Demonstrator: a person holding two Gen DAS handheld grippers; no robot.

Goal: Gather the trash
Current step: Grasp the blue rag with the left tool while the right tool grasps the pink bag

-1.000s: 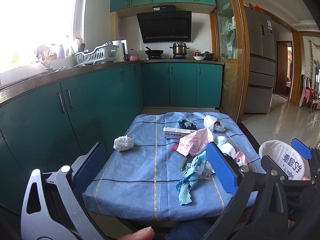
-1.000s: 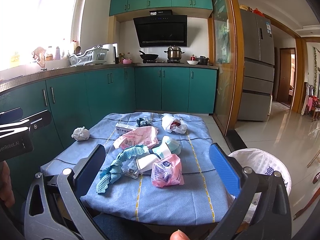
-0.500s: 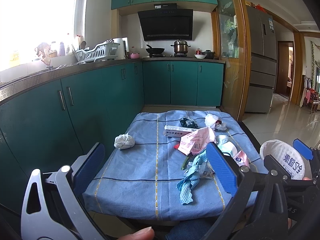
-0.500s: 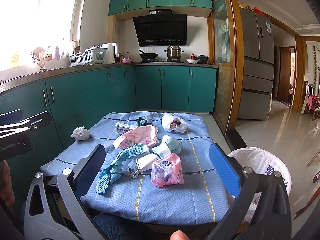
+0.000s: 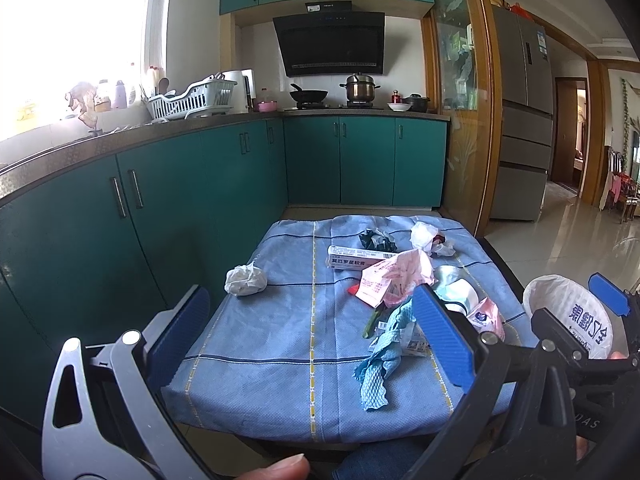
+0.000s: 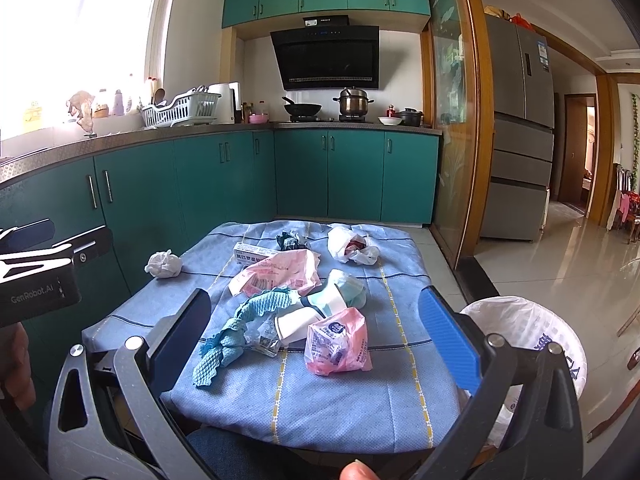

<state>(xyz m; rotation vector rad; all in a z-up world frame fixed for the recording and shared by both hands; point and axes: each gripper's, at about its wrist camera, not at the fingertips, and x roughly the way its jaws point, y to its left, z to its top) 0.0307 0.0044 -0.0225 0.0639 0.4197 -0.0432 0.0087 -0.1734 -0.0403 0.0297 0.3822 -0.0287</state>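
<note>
Both grippers' fingers spread wide, empty: left gripper, right gripper.

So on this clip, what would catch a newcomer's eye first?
Probably the heap of trash on the blue tablecloth: a pink packet nearest the camera, a teal cloth to its left, and a pink bag behind. A crumpled white tissue lies apart at the cloth's left edge. A bin with a white liner stands right of the table, and both the left gripper and right gripper hang open and empty.
</note>
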